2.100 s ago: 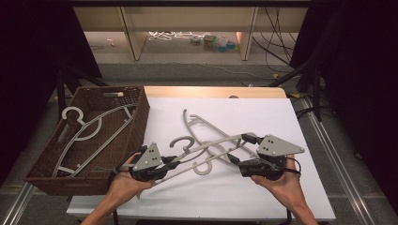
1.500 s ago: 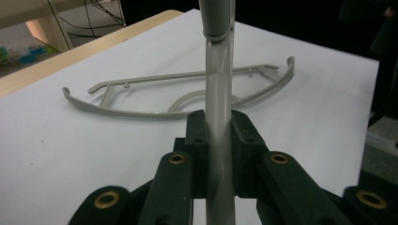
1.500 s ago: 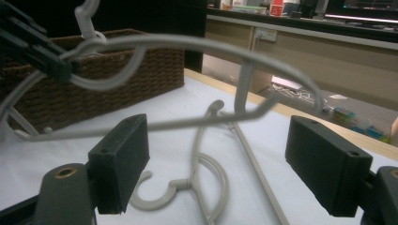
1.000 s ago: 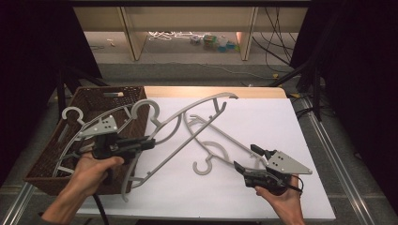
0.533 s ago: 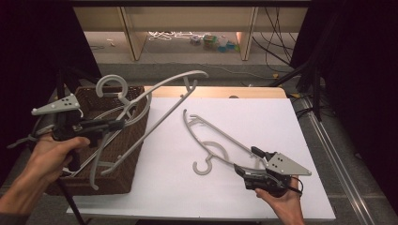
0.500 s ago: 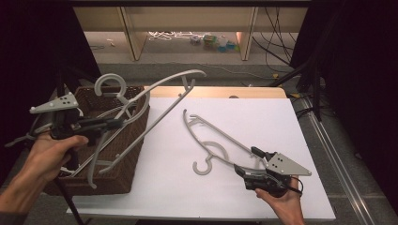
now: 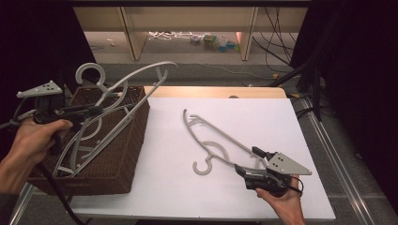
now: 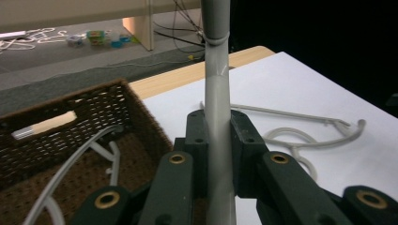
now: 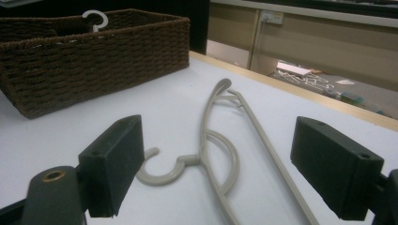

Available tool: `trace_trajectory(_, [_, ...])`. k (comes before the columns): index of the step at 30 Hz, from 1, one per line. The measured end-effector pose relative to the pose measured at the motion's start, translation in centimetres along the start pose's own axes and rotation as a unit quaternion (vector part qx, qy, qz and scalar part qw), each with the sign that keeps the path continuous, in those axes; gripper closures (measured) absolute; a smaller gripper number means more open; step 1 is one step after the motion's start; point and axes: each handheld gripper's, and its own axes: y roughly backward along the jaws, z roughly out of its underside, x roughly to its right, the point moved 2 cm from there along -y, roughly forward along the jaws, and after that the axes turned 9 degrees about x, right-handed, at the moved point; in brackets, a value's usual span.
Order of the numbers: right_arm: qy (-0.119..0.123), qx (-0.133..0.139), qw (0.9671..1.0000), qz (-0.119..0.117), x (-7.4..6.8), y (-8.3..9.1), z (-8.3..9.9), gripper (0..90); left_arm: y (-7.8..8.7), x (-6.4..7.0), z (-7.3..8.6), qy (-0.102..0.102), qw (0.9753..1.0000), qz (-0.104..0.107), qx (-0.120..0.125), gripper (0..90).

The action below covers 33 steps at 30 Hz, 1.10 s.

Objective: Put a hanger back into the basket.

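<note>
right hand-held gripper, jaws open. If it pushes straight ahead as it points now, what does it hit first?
Probably the grey hanger lying flat on the white table: it sits right between the open jaws of the right hand-held gripper. The wicker basket stands farther off, to the left of that line. Depth is approximate.

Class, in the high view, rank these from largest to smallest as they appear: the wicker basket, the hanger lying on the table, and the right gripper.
1. wicker basket, largest.
2. hanger on the table, long but thin.
3. right gripper, smallest, though it sits nearer the camera, which flatters its size.
</note>
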Motion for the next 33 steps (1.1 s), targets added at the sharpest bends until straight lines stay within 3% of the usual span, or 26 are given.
trace_trajectory(4, [0.004, -0.022, 0.9997, 0.002, 0.0, 0.3, 0.0, 18.7, 0.1, -1.2, 0.2, 0.006, 0.9999, -0.007, -0.006, 79.5])
trace_trajectory(5, [-0.007, -0.017, 0.9998, 0.002, -0.1, 0.2, 0.0, 18.7, 0.1, -1.6, 0.3, 0.003, 0.9999, -0.011, -0.010, 79.5])
trace_trajectory(7, [0.001, -0.009, 0.9999, 0.005, 0.1, 0.1, 0.0, 18.7, 0.2, -2.0, 0.4, -0.001, 0.9997, -0.017, -0.015, 79.5])
trace_trajectory(12, [-0.009, -0.013, 0.9999, 0.004, 0.0, 0.2, 0.0, 18.7, 0.7, -3.5, 0.7, -0.005, 0.9995, -0.021, -0.023, 79.5])
trace_trajectory(13, [0.001, -0.012, 0.9999, 0.003, 0.2, 0.2, 0.1, 18.7, 0.8, -3.7, 0.7, -0.007, 0.9993, -0.028, -0.024, 79.5])
trace_trajectory(18, [0.000, -0.013, 0.9999, 0.006, 0.2, 0.2, 0.1, 18.7, 1.6, -5.7, 1.4, -0.004, 0.9983, -0.052, -0.026, 79.5])
trace_trajectory(19, [-0.011, -0.019, 0.9997, 0.006, 0.1, 0.3, 0.1, 18.7, 1.8, -6.1, 1.6, -0.004, 0.9979, -0.059, -0.028, 79.5])
trace_trajectory(20, [0.000, -0.014, 0.9999, 0.007, 0.3, 0.3, 0.1, 18.7, 2.1, -6.5, 1.9, -0.006, 0.9973, -0.067, -0.032, 79.4])
trace_trajectory(25, [-0.011, -0.017, 0.9998, 0.003, 0.2, 0.2, 0.2, 18.5, 2.8, -7.4, 2.6, -0.012, 0.9963, -0.078, -0.033, 79.4])
trace_trajectory(28, [-0.003, -0.013, 0.9999, 0.008, 0.4, 0.2, 0.1, 18.4, 2.9, -7.6, 2.9, -0.020, 0.9956, -0.083, -0.040, 79.4])
trace_trajectory(33, [-0.004, -0.011, 0.9999, 0.008, 0.3, 0.2, 0.1, 18.4, 2.7, -8.0, 3.8, -0.024, 0.9953, -0.080, -0.050, 79.4])
